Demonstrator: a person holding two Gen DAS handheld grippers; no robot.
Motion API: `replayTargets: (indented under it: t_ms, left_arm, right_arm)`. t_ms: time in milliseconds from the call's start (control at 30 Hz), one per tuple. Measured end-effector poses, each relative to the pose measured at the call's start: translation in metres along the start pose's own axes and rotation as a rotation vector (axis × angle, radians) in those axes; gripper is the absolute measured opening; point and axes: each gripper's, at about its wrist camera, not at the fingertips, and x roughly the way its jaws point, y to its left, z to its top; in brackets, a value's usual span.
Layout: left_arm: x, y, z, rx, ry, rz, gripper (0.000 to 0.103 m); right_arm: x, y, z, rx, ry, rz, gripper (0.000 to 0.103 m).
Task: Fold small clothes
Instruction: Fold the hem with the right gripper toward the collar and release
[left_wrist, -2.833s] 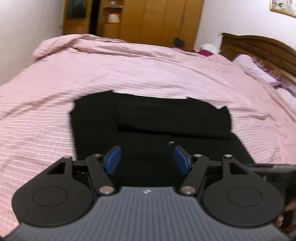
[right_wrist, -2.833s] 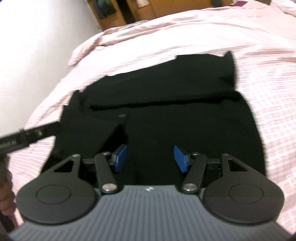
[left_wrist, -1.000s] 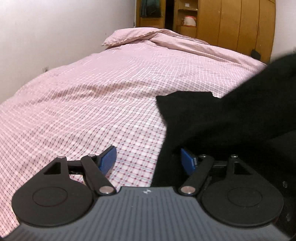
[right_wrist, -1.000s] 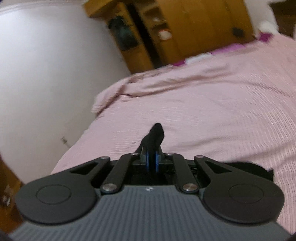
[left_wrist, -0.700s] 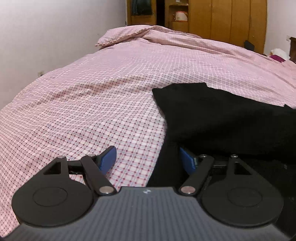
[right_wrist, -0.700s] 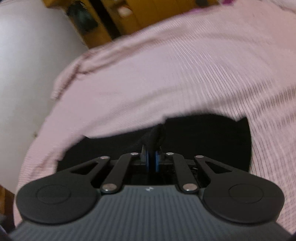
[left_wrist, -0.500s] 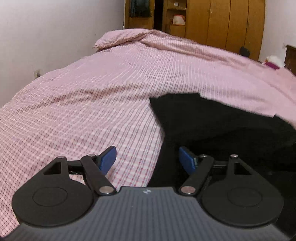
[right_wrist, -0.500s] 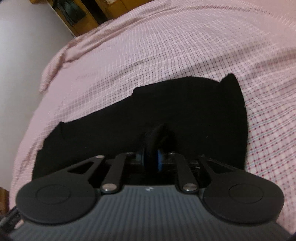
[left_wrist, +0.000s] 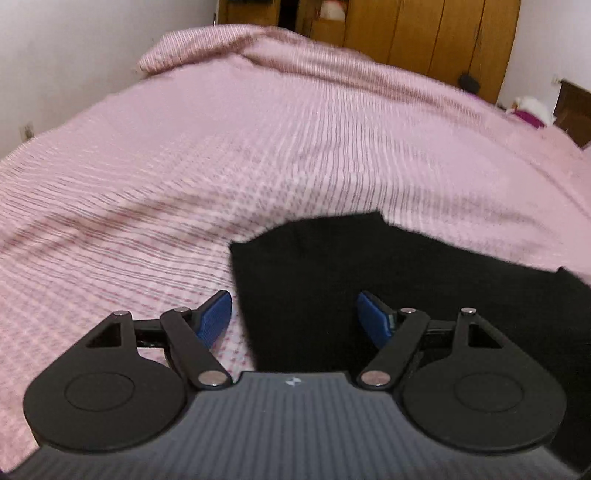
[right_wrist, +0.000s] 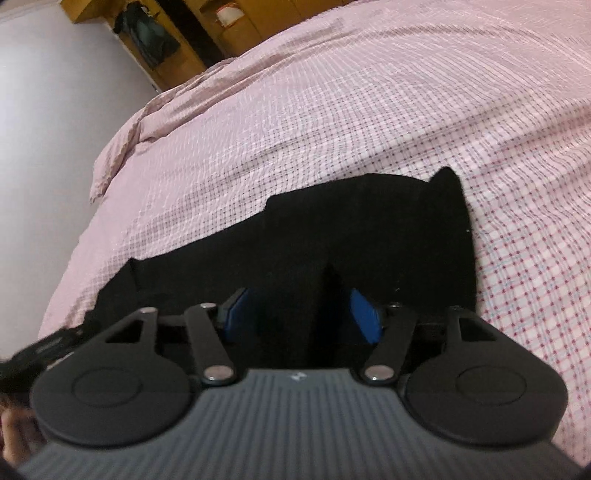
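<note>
- Your left tongs (left_wrist: 293, 317) gape wide, empty, over the black garment's (left_wrist: 369, 266) left edge.
- Your right tongs (right_wrist: 301, 314) — spread, holding nothing — straddle a raised fold.
- Garment lies on the pink checked bed (left_wrist: 221, 147); wooden wardrobe (left_wrist: 424, 33) beyond.

A wide bed (left_wrist: 295, 147) fills the room, covered in a pink checked quilt (right_wrist: 369, 110). A black garment (right_wrist: 369, 240) lies spread flat directly on the quilt

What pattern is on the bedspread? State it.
Pink-and-white check on the bedspread, sharpest in the right wrist view.
</note>
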Motion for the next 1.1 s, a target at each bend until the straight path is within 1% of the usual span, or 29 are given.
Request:
replayTargets:
  t_ms: [33,67,100,133,167,200,233,267,367,433,500,567,600,767,833,867,900,933,1000,1100]
  left_arm:
    - [0.005,-0.003,-0.002,0.015,-0.014,0.036,0.078]
    - [0.008,-0.007,-0.005,0.04,-0.045,0.102,0.078]
    - [0.01,-0.01,-0.008,0.059,-0.072,0.161,0.078]
    - [0.011,-0.011,-0.011,0.065,-0.095,0.199,0.078]
    - [0.014,-0.01,-0.013,0.056,-0.107,0.213,0.078]
    - [0.016,-0.008,-0.014,0.035,-0.117,0.215,0.078]
    - [0.018,-0.007,-0.016,0.027,-0.127,0.222,0.078]
    - [0.019,-0.007,-0.016,0.026,-0.135,0.235,0.078]
    - [0.026,-0.013,-0.016,0.041,-0.143,0.271,0.079]
    - [0.027,-0.014,-0.014,0.05,-0.141,0.278,0.08]
    - [0.027,-0.012,-0.013,0.04,-0.136,0.269,0.081]
    - [0.02,-0.009,-0.01,0.036,-0.124,0.25,0.081]
    - [0.013,-0.007,-0.009,0.037,-0.121,0.242,0.081]
    - [-0.022,-0.008,-0.017,0.081,-0.13,0.201,0.081]
    - [-0.028,-0.01,-0.025,0.108,-0.107,0.181,0.081]
    - [-0.026,-0.012,-0.03,0.133,-0.086,0.189,0.081]
    - [-0.022,-0.014,-0.034,0.156,-0.074,0.202,0.082]
    - [-0.019,-0.016,-0.038,0.171,-0.071,0.21,0.083]
    - [-0.021,-0.015,-0.04,0.163,-0.079,0.211,0.083]
    - [-0.036,-0.012,-0.037,0.151,-0.069,0.189,0.083]
  right_arm:
    - [0.002,0.002,0.0,-0.022,-0.006,0.007,0.051]
    - [0.003,0.005,-0.001,-0.048,-0.011,0.012,0.013]
    - [0.002,0.009,-0.001,-0.075,-0.027,-0.002,0.01]
    - [-0.003,0.013,-0.001,-0.092,-0.075,-0.011,0.009]
    - [-0.007,0.017,-0.001,-0.126,-0.121,-0.011,0.009]
    - [-0.009,0.024,-0.001,-0.177,-0.157,-0.039,0.009]
    - [-0.007,0.029,-0.002,-0.21,-0.172,-0.061,0.009]
    - [-0.002,0.032,-0.002,-0.236,-0.167,-0.078,0.009]
    - [0.026,0.027,-0.005,-0.252,-0.099,-0.137,0.011]
    - [0.03,0.02,-0.007,-0.227,-0.1,-0.128,0.011]
    - [0.025,0.015,-0.004,-0.175,-0.101,-0.107,0.014]
    - [0.013,0.012,-0.001,-0.123,-0.09,-0.097,0.021]
    - [0.003,0.011,0.0,-0.102,-0.087,-0.101,0.021]
    - [-0.03,0.011,-0.016,-0.129,-0.085,-0.072,0.021]
    - [-0.031,0.007,-0.025,-0.14,-0.065,-0.072,0.022]
    - [-0.027,0.004,-0.03,-0.149,-0.048,-0.086,0.028]
    - [-0.02,0.0,-0.034,-0.155,-0.039,-0.098,0.029]
    - [-0.014,-0.004,-0.038,-0.165,-0.044,-0.09,0.029]
    - [-0.014,-0.007,-0.04,-0.157,-0.07,-0.075,0.029]
    - [-0.024,-0.006,-0.036,-0.104,-0.061,-0.073,0.03]
